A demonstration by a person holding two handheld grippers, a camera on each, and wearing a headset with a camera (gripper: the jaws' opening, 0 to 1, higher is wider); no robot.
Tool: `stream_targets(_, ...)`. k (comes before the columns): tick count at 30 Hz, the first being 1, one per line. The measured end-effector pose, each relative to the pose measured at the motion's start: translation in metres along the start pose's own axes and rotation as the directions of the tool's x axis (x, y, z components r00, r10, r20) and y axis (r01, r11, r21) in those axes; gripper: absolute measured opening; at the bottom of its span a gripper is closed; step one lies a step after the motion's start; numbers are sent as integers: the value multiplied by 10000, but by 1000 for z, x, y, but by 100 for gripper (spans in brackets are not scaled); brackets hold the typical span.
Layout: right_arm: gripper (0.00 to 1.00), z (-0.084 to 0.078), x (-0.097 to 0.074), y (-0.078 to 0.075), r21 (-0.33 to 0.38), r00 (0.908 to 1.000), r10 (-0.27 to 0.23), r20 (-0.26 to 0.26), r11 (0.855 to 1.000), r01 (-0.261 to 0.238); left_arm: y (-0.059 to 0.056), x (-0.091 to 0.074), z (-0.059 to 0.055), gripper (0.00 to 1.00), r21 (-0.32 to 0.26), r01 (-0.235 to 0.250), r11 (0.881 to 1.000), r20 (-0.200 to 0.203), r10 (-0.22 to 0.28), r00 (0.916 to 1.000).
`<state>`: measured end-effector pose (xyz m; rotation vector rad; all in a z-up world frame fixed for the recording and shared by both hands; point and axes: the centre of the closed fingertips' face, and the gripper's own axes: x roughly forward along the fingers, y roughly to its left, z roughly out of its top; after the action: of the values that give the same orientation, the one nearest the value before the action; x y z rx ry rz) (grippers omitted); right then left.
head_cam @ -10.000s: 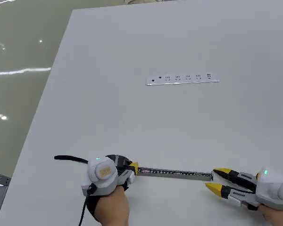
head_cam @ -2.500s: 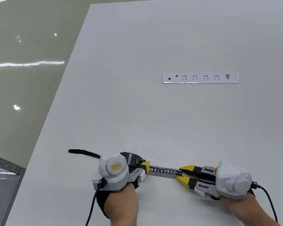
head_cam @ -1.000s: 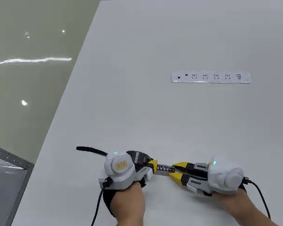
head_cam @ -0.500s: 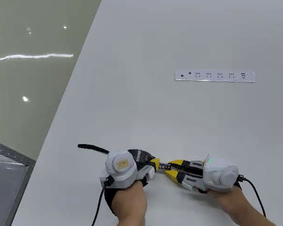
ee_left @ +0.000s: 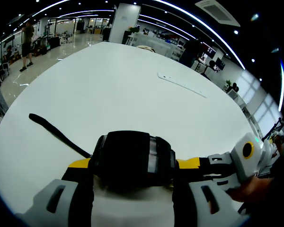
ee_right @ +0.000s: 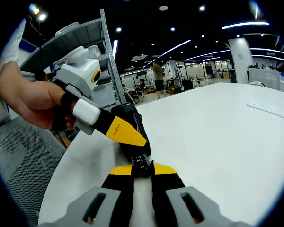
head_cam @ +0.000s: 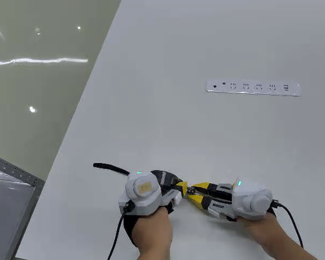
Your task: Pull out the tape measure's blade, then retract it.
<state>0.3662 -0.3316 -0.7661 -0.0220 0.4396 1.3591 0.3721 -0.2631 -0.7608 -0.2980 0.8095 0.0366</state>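
Left gripper clamps the black tape measure near the worktop's near edge, toward its left side; right gripper, nearly tip to tip, pinches the short exposed blade.

I worked in a large open-plan lab hall.
I saw a broad white tabletop with a flush white socket strip, a glossy pale-green floor, long ceiling light strips and a grey perforated metal rack.

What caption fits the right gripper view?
Right gripper pinches the short blade of the tape measure the left gripper holds.
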Motion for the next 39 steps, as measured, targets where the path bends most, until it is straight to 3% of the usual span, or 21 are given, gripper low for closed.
stream_targets(27, 12, 3, 19, 7, -122, 9997, 245, -60, 9996, -245, 4, 1, -1, 66, -56, 97, 9999, 46, -97, 9999)
stream_targets(39, 12, 2, 20, 7, -142, 9996, 268, -96, 9995, -269, 5, 2, -2, 66, -1, 81, 10000, 55, -81, 10000)
